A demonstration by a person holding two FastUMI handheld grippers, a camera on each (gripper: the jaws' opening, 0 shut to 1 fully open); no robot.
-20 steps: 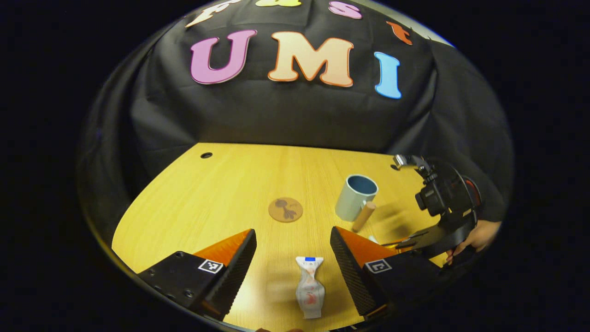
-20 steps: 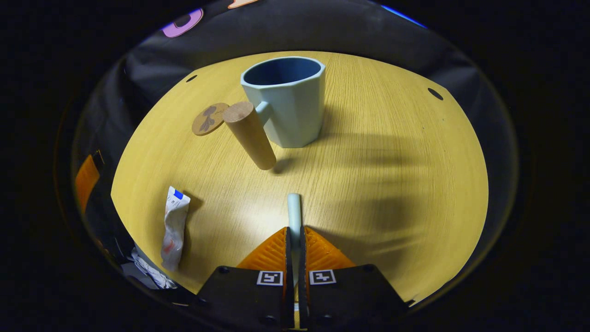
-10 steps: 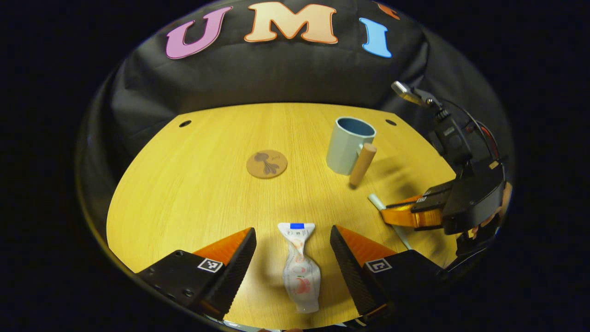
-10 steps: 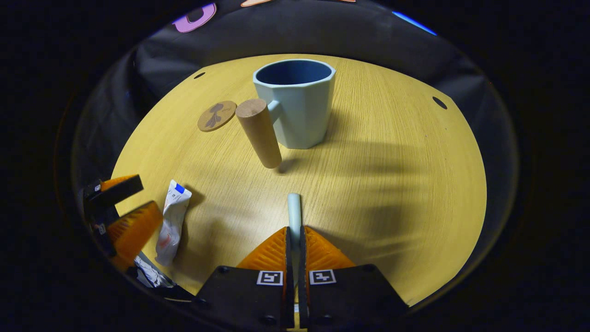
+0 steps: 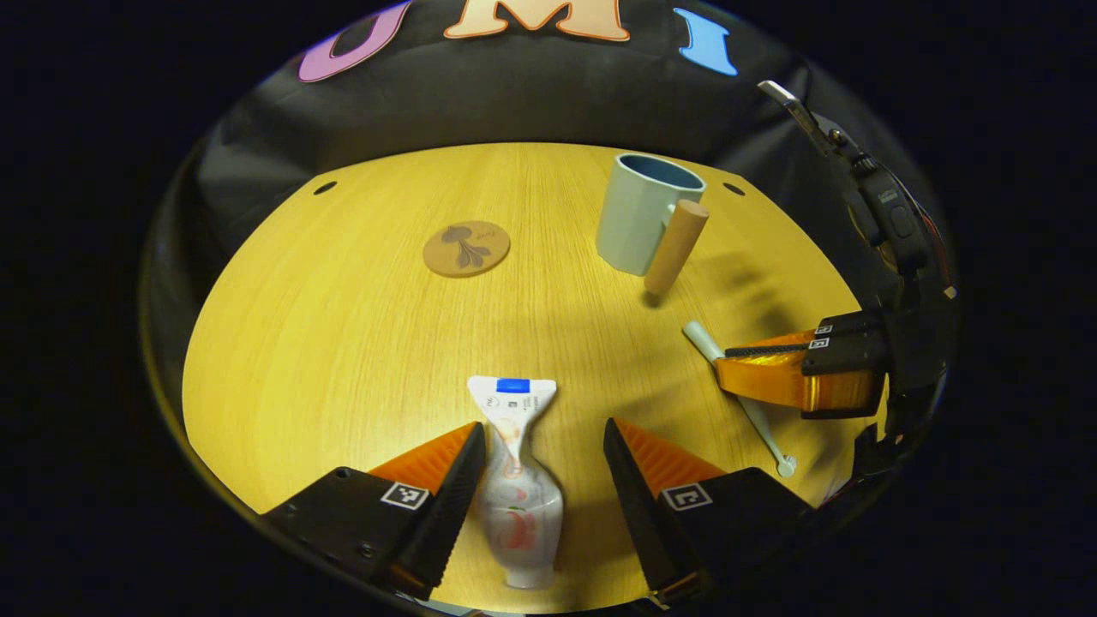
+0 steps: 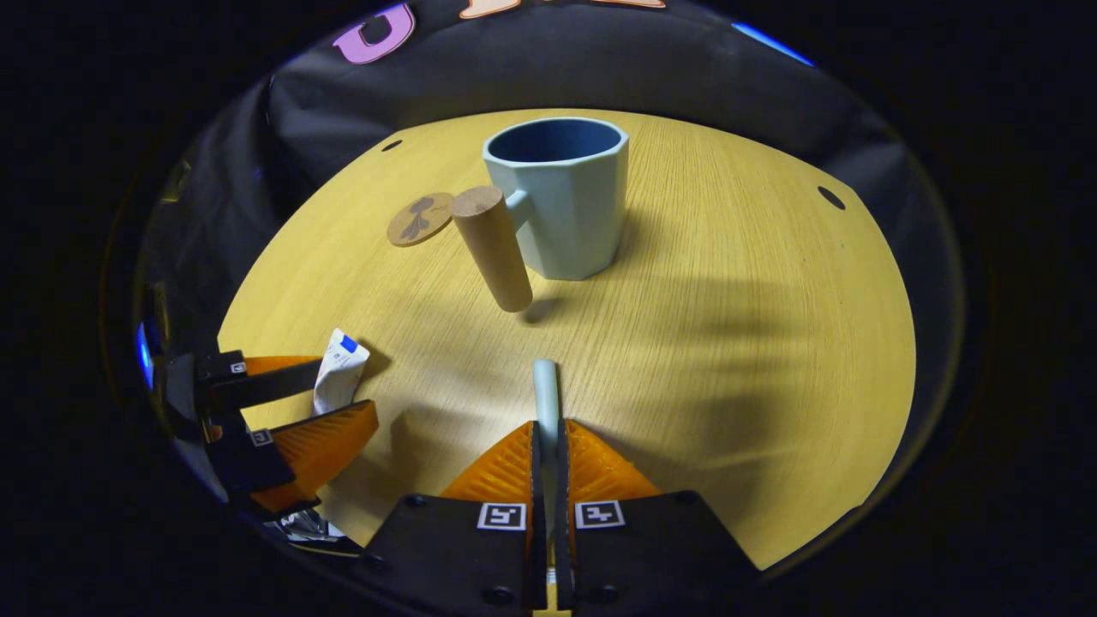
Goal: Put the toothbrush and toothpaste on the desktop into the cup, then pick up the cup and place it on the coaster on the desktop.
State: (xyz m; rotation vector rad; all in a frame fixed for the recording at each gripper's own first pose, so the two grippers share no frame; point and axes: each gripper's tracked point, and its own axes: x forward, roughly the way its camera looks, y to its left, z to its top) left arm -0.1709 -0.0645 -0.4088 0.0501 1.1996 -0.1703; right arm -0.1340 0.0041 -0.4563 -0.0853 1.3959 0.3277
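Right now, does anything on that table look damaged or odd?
The toothpaste tube between the left gripper's open fingers is crumpled and pinched in at its middle, as if partly used. The cup stands upright with its wooden handle slanting outward. Nothing is spilled.

In the left gripper view, the round cork coaster (image 5: 466, 248) lies at ten o'clock of the crumpled white toothpaste tube (image 5: 515, 480). The pale blue faceted cup (image 5: 638, 212) stands at three o'clock of the coaster. The slim white toothbrush (image 5: 739, 398) lies at five o'clock of the cup.
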